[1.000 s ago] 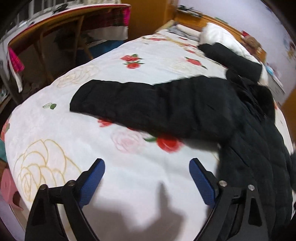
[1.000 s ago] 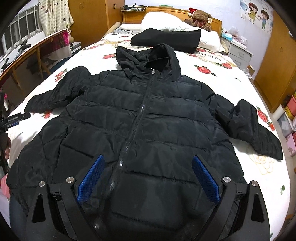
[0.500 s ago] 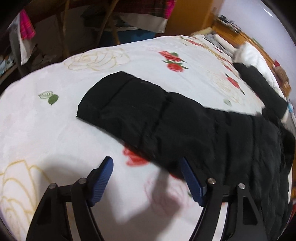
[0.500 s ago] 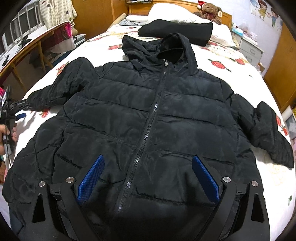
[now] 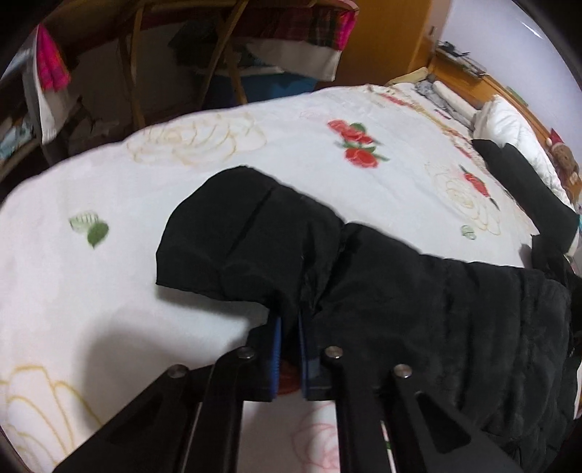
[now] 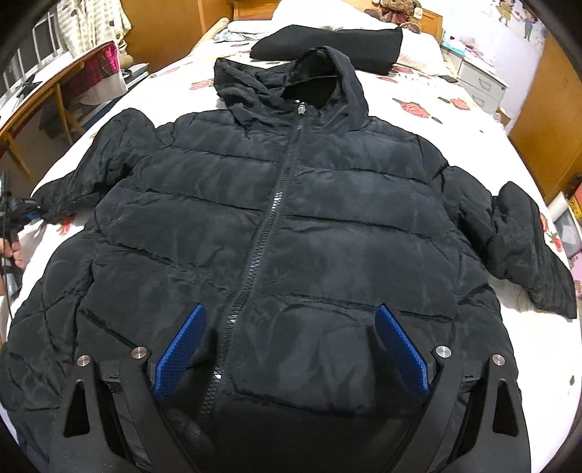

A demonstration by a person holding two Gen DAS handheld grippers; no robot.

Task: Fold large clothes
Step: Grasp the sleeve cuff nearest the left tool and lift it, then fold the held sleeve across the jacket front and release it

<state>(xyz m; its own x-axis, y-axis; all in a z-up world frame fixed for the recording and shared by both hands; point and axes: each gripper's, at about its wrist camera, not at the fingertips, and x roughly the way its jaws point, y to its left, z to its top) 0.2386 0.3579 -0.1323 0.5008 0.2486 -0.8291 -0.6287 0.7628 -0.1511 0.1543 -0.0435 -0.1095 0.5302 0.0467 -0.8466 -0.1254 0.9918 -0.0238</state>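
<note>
A big bed with a white cover printed with red roses fills most of both views. On top of it lies a big black puffy jacket, front side up and zipped shut, with its bottom edge near and its hood at the far end. The zipper runs straight up the middle. The jacket's two sleeves stick out to the sides. The right sleeve is bent and lies flat on the cover near the right edge of the bed. The left sleeve reaches out across the cover toward the left edge of the bed. Past the hood, another black piece of clothing lies folded next to a white pillow, and a brown teddy bear sits at the very far end. A wooden desk with a checked cloth stands to the left of the bed. The right gripper hangs over the near part of the jacket, and its blue pads are spread wide apart with nothing between them. The left gripper is at the near edge of the left sleeve, close to the cuff, and its two blue pads are pressed together with the black sleeve cloth pinched between them. In the right view the left gripper shows small at the far left, right at the end of that sleeve.
</note>
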